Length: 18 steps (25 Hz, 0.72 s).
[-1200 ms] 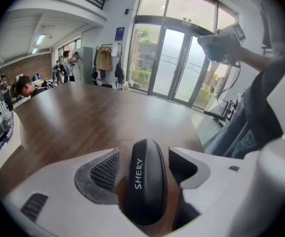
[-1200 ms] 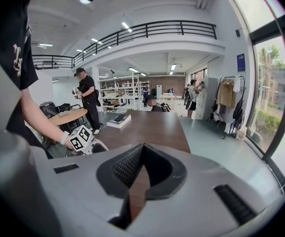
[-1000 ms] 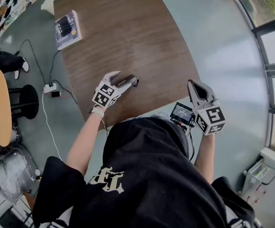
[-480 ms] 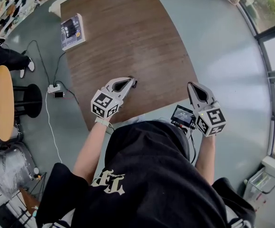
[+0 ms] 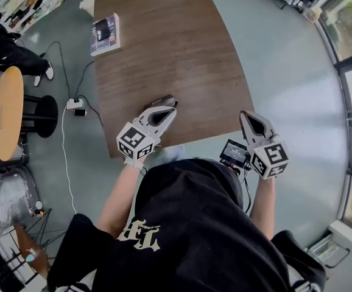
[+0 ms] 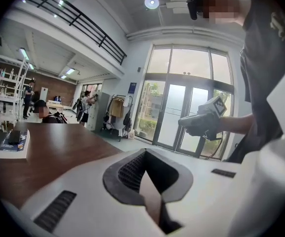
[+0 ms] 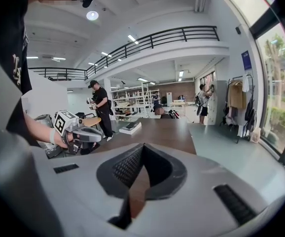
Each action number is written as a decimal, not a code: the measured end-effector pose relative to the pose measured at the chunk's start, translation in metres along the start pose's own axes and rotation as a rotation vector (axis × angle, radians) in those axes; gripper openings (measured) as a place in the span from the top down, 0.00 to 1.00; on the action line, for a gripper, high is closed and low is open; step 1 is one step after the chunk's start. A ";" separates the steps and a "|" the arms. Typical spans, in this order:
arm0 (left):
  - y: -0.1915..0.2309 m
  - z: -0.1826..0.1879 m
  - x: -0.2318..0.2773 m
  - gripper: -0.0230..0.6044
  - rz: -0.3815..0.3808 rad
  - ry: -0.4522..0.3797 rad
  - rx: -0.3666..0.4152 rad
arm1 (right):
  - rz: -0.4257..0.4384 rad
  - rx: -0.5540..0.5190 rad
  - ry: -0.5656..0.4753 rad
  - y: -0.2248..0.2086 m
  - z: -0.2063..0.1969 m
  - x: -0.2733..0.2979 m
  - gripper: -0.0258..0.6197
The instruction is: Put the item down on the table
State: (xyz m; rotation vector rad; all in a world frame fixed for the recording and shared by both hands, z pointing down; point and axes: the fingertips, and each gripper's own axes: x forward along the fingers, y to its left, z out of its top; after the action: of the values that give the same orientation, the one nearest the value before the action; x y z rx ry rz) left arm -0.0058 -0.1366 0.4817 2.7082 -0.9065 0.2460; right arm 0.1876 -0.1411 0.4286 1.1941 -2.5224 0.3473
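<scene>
The item (image 5: 159, 99), a small dark cylinder, lies on the brown table (image 5: 176, 47) near its front edge. My left gripper (image 5: 167, 107) is shut and empty, its tip just in front of the item and partly covering it. In the left gripper view the left gripper (image 6: 144, 154) has its jaws together with nothing between them, and the item is hidden. My right gripper (image 5: 247, 115) hovers at the table's front right corner, shut and empty. The right gripper view also has the right gripper (image 7: 142, 148) with jaws together and the left gripper (image 7: 78, 132) off to the left.
A book (image 5: 105, 34) lies at the table's far left corner. A round wooden table (image 5: 5, 120), a black stool (image 5: 42, 115) and a power strip (image 5: 75, 104) with cables stand on the floor to the left. People stand further back in the room.
The left gripper's jaws stood wide around the item a second ago; they have since closed and drawn back a little, leaving the item on the table. The right gripper has barely moved.
</scene>
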 end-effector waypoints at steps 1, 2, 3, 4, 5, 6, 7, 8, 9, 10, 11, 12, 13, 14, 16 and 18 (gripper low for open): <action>-0.004 0.003 -0.003 0.95 0.007 -0.013 -0.002 | 0.010 -0.003 -0.002 0.002 -0.001 -0.001 0.98; -0.008 0.006 -0.007 0.95 0.015 -0.027 -0.005 | 0.020 -0.005 -0.004 0.005 -0.001 -0.002 0.98; -0.012 0.010 -0.011 0.95 0.023 -0.041 -0.009 | 0.029 -0.007 -0.006 0.007 -0.002 -0.002 0.98; -0.015 0.012 -0.016 0.95 0.033 -0.054 -0.012 | 0.037 -0.010 -0.009 0.011 -0.002 -0.003 0.98; -0.019 0.014 -0.020 0.95 0.043 -0.064 -0.012 | 0.046 -0.013 -0.012 0.014 -0.003 -0.003 0.98; -0.023 0.014 -0.025 0.95 0.052 -0.070 -0.011 | 0.056 -0.017 -0.014 0.017 -0.004 -0.004 0.98; -0.027 0.013 -0.029 0.95 0.062 -0.073 -0.010 | 0.065 -0.021 -0.016 0.021 -0.005 -0.006 0.98; -0.032 0.011 -0.033 0.95 0.070 -0.074 -0.012 | 0.075 -0.025 -0.017 0.024 -0.006 -0.009 0.98; -0.037 0.009 -0.037 0.95 0.077 -0.076 -0.016 | 0.085 -0.027 -0.019 0.028 -0.008 -0.012 0.98; -0.042 0.006 -0.041 0.95 0.085 -0.080 -0.023 | 0.094 -0.029 -0.021 0.030 -0.009 -0.014 0.98; -0.047 0.004 -0.045 0.95 0.094 -0.084 -0.029 | 0.101 -0.031 -0.023 0.033 -0.011 -0.018 0.98; -0.052 0.001 -0.048 0.95 0.104 -0.088 -0.034 | 0.108 -0.032 -0.023 0.035 -0.012 -0.021 0.98; -0.057 -0.002 -0.051 0.95 0.115 -0.090 -0.038 | 0.113 -0.033 -0.024 0.037 -0.014 -0.024 0.98; -0.062 -0.006 -0.054 0.95 0.127 -0.093 -0.042 | 0.117 -0.034 -0.024 0.040 -0.017 -0.028 0.98; -0.074 -0.012 -0.060 0.95 0.150 -0.100 -0.050 | 0.127 -0.037 -0.023 0.045 -0.024 -0.037 0.98; -0.085 -0.016 -0.066 0.95 0.170 -0.112 -0.057 | 0.141 -0.046 -0.015 0.051 -0.031 -0.045 0.98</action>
State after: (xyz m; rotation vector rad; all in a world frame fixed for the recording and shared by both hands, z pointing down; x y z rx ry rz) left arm -0.0073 -0.0291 0.4636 2.6171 -1.1595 0.1015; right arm 0.1800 -0.0669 0.4353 1.0082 -2.6198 0.3131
